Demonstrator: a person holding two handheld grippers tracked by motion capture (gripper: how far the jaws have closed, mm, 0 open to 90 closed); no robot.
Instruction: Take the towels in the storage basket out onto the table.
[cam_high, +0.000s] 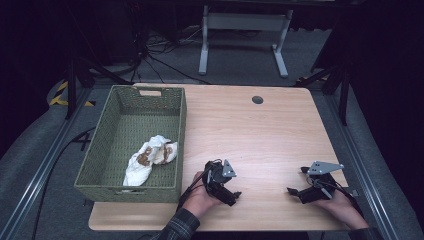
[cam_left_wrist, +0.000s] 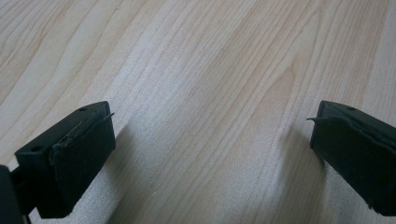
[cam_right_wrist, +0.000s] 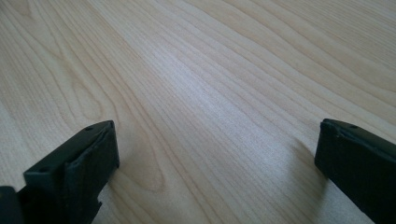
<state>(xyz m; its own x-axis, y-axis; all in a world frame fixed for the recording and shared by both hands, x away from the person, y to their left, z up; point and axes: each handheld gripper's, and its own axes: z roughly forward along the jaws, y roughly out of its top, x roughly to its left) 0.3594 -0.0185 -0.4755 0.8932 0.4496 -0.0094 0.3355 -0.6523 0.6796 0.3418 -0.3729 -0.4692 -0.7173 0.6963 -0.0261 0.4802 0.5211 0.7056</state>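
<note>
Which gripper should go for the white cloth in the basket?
Left. The left gripper is open, empty, and sits just beside the basket holding the cloth. The right gripper, also open, is across the table.

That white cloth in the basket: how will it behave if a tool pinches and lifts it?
The white cloth lies crumpled in soft folds, so it probably drapes limply rather than holding shape. It looks thin, likely light. Its brown-stained folds seem bunched loosely, so it may unfurl and drag on the basket wall.

Bare wood is lying open across the table (cam_high: 260, 130) ahead of both grippers, while the green basket (cam_high: 131, 187) is walling off its left side.
</note>
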